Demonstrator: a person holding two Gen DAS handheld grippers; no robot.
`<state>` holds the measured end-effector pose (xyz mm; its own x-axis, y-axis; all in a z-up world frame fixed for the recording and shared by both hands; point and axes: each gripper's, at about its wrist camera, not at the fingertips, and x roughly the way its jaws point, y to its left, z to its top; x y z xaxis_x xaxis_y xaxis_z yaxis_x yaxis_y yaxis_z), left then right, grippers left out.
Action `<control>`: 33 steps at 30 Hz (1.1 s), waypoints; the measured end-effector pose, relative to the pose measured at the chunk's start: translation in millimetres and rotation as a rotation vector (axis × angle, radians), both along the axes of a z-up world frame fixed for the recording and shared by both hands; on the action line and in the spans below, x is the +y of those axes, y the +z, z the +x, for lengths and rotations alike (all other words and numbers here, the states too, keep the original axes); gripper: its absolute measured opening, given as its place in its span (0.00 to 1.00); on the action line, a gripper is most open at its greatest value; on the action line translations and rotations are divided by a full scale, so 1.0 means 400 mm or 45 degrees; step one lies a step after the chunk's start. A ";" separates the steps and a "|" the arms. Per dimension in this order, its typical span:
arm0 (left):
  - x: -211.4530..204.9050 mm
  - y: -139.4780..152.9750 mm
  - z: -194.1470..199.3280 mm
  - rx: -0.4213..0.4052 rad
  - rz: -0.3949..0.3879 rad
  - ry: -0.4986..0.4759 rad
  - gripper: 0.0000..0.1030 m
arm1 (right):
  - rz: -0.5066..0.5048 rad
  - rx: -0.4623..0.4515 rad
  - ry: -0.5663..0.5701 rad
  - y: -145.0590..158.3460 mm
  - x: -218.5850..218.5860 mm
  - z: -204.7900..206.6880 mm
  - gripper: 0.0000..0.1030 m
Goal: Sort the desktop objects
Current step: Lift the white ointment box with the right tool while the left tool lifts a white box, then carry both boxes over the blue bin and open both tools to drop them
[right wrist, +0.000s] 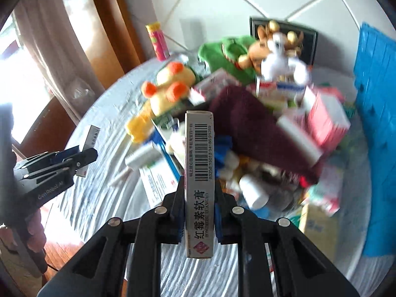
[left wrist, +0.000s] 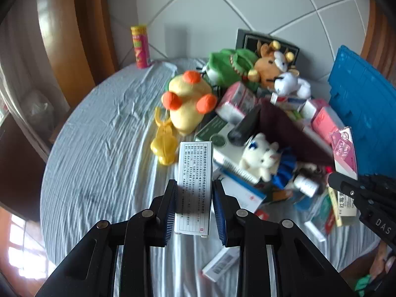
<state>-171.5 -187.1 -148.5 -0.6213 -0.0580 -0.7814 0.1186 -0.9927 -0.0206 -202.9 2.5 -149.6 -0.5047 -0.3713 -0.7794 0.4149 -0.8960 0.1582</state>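
Observation:
My left gripper [left wrist: 194,185] is shut on a white medicine box [left wrist: 194,173] printed with black text, held lengthwise above the pale blue tablecloth [left wrist: 99,148]. In the right wrist view my right gripper [right wrist: 200,180] is shut on a narrow grey ointment box [right wrist: 200,163] with a barcode, standing on edge between the pads. Each gripper shows in the other's view: the right gripper [left wrist: 346,188] at the right edge, and the left gripper [right wrist: 84,154] at the left with the white box [right wrist: 90,135]. Both hover before a jumbled pile of objects.
The pile holds a yellow plush [left wrist: 188,99], green plush [left wrist: 230,66], brown deer plush [left wrist: 269,66], white plush [left wrist: 262,158], maroon cloth [left wrist: 284,128], white bottle [left wrist: 307,185] and several medicine boxes. A blue crate [left wrist: 363,94] stands at the right, a red-yellow can [left wrist: 140,47] at the back.

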 end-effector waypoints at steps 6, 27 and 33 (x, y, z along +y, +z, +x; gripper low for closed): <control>0.080 0.119 -0.007 0.100 0.002 0.006 0.27 | 0.013 0.133 0.024 0.143 0.041 0.004 0.18; 0.505 0.450 -0.050 0.447 0.004 -0.453 0.27 | 0.112 0.521 -0.374 0.517 0.454 0.121 0.18; 0.771 0.490 -0.032 0.497 0.031 -0.540 0.27 | 0.118 0.580 -0.510 0.568 0.693 0.164 0.18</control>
<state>-184.3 121.4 47.4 -0.8288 0.2743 -0.4877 -0.3110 -0.9504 -0.0062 -137.3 279.6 77.8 -0.8809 -0.0244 -0.4726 0.0502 -0.9979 -0.0420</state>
